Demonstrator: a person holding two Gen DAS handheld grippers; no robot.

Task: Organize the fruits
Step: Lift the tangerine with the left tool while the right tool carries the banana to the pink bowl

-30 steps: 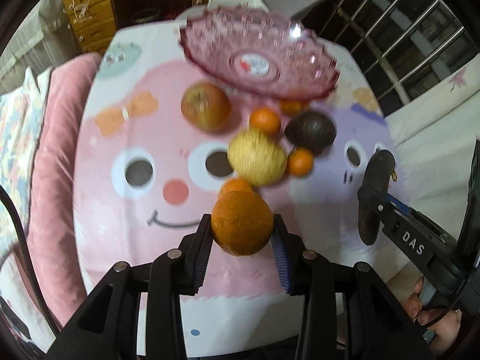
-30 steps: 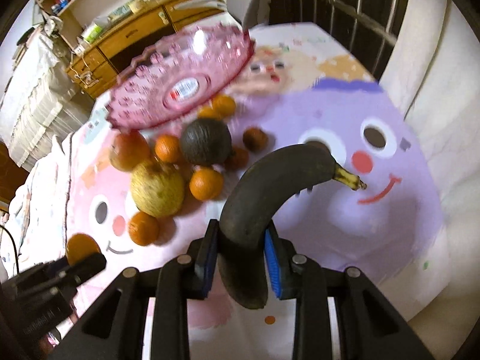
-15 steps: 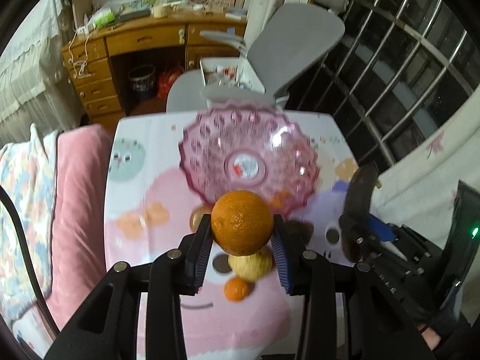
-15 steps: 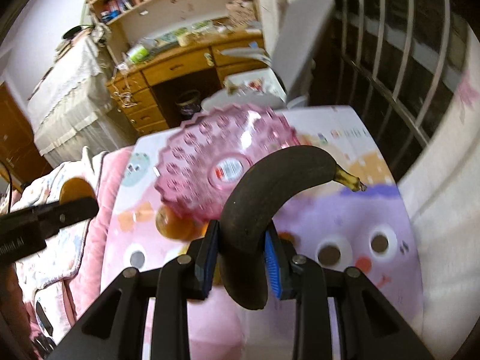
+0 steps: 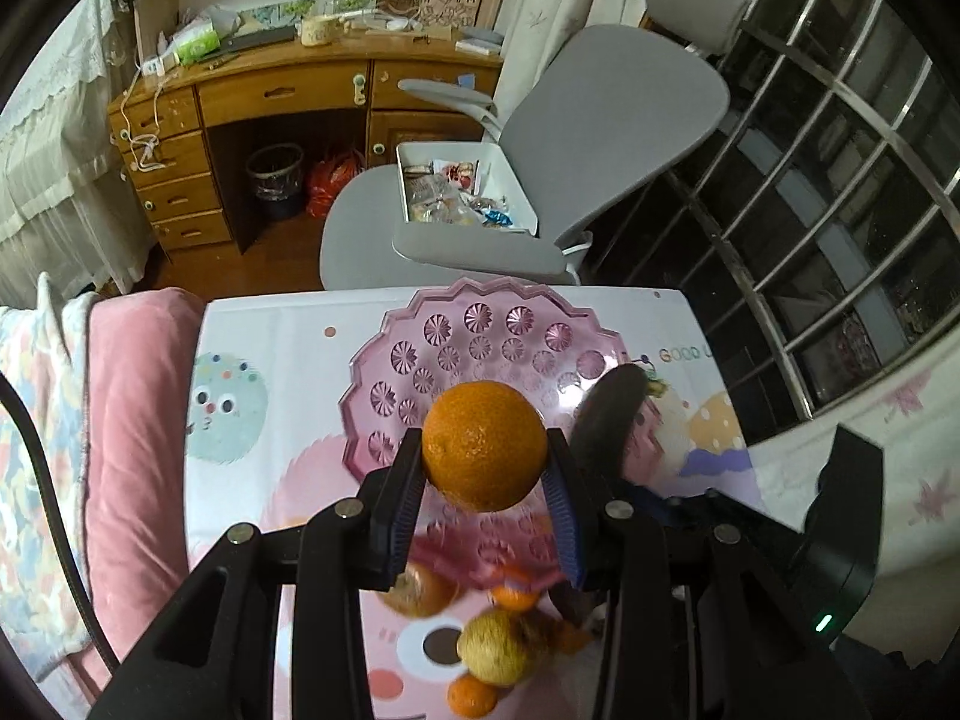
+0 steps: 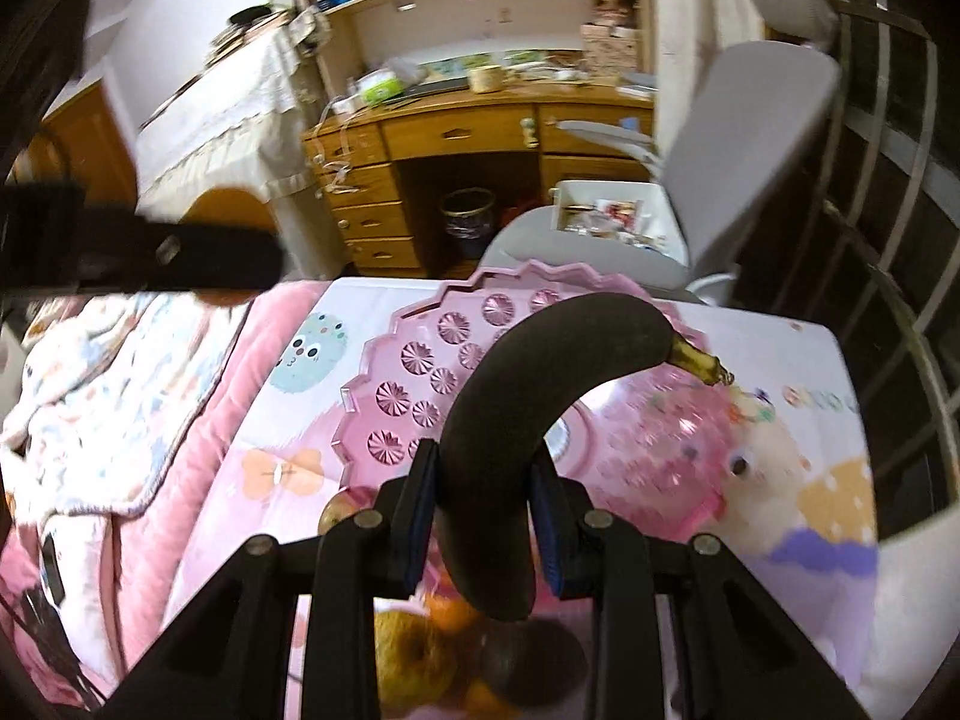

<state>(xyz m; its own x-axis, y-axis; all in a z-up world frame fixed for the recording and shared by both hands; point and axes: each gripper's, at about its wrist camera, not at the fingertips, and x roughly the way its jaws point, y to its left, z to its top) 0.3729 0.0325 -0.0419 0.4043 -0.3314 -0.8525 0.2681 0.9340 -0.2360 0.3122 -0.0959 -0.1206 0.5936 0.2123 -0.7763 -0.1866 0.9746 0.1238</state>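
Note:
My left gripper (image 5: 485, 483) is shut on a large orange (image 5: 485, 444) and holds it above the near rim of the pink glass bowl (image 5: 474, 336). My right gripper (image 6: 482, 501) is shut on a dark, overripe banana (image 6: 510, 396), also held over the bowl (image 6: 420, 372); the banana's tip shows in the left wrist view (image 5: 606, 414). Below the grippers lie loose fruits: a yellowish apple (image 5: 495, 645), small oranges (image 5: 471, 693), a reddish apple (image 5: 420, 591), and a dark avocado (image 6: 534, 654).
The bowl stands on a table with a pink cartoon cloth (image 5: 264, 420). A pink cushion (image 5: 132, 420) lies left of it. A grey office chair (image 5: 570, 138) holding a white tray (image 5: 462, 186) stands behind the table, with a wooden desk (image 5: 270, 114) beyond.
Both grippers have risen and moved forward with their fruits, from above the fruit pile to over the bowl. The loose fruits now sit low in both views.

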